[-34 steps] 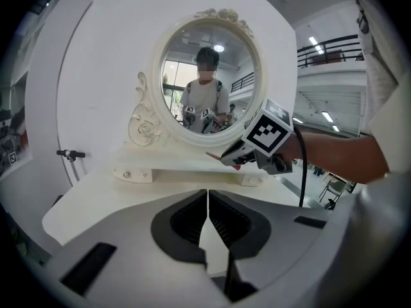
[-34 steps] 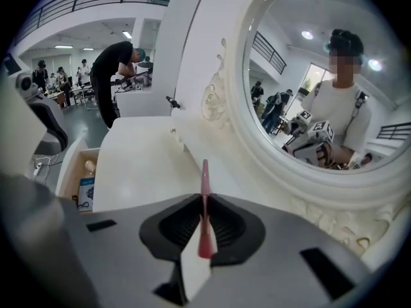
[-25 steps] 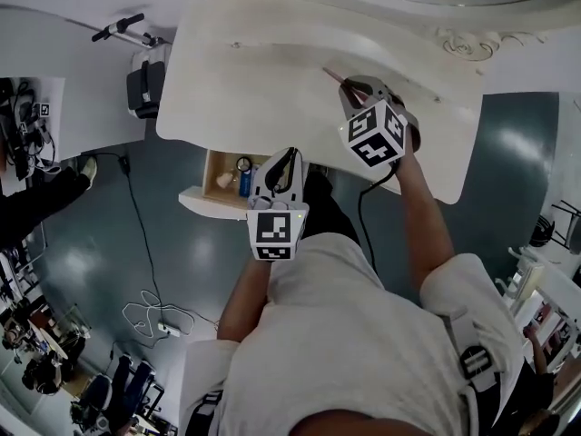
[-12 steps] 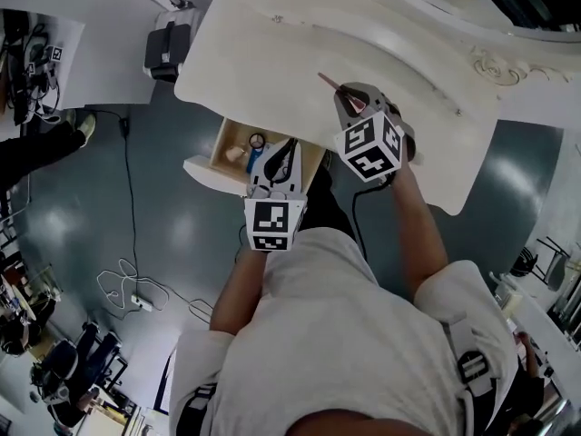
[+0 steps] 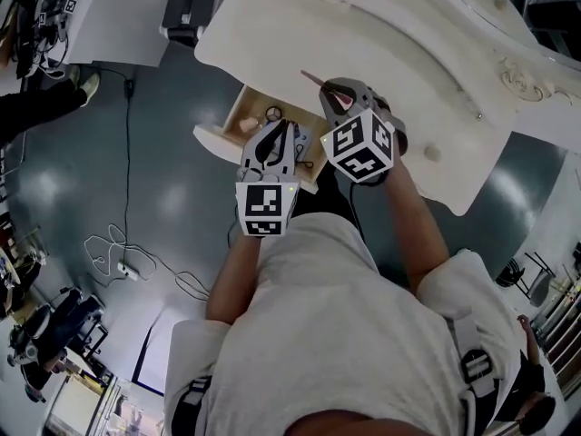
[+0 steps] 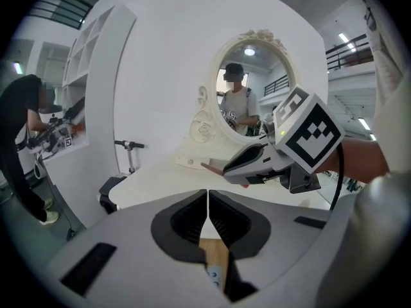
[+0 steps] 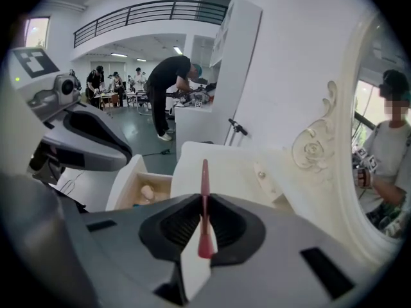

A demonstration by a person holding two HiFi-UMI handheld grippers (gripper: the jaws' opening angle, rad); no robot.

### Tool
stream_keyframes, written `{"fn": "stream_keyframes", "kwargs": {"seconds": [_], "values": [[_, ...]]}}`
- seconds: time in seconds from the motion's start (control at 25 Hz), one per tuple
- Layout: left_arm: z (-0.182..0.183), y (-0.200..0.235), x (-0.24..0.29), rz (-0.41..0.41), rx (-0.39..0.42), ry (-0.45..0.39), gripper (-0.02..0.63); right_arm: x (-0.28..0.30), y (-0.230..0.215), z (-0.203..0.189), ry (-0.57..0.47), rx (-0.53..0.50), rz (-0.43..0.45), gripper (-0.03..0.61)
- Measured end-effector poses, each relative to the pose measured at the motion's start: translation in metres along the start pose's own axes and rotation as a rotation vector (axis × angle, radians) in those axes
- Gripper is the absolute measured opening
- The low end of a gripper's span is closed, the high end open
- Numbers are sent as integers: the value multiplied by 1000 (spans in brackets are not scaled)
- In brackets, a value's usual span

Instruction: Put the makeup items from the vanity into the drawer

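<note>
My right gripper [image 5: 334,91] is shut on a slim pink makeup stick [image 5: 312,79]. It hovers above the front edge of the white vanity top [image 5: 408,53], and the stick's tip points out past the jaws. In the right gripper view the stick [image 7: 204,191] stands upright between the pads. My left gripper [image 5: 282,128] is shut and empty, held over the open wooden drawer [image 5: 214,140]. A beige sponge [image 5: 247,125] and a small round item [image 5: 272,112] lie in the drawer. The left gripper view shows the right gripper [image 6: 226,167] and wood [image 6: 215,262] below its own jaws.
An ornate oval mirror [image 6: 250,85] stands at the back of the vanity. A black and white device [image 5: 186,7] sits on the floor to the vanity's left. Loose cables [image 5: 118,262] trail on the dark floor, and a person [image 5: 36,107] stands further left.
The right gripper has carried the pink stick from further back on the vanity top toward its front edge, nearer the drawer. The left gripper stays over the open drawer.
</note>
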State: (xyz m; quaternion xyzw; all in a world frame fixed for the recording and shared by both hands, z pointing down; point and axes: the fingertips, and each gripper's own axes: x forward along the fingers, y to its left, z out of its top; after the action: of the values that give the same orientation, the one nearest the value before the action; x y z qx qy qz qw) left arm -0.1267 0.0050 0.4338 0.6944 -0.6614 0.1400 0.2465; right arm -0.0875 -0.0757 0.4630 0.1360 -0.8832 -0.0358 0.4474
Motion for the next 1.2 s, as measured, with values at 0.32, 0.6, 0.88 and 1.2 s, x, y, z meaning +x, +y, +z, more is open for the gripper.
{"fn": "stream_keyframes", "kwargs": {"seconds": [0.32, 0.6, 0.88, 1.2], "values": [[-21, 38, -14, 39, -21, 36, 14, 17, 50, 16, -8, -6, 74, 54], [-50, 62, -17, 22, -21, 83, 14, 33, 87, 3, 12, 73, 96, 54], [-86, 56, -13, -56, -23, 127, 14, 45, 120, -23, 69, 140, 111, 54], [-147, 45, 14, -157, 14, 221, 14, 54, 141, -64, 108, 286, 64, 54]]}}
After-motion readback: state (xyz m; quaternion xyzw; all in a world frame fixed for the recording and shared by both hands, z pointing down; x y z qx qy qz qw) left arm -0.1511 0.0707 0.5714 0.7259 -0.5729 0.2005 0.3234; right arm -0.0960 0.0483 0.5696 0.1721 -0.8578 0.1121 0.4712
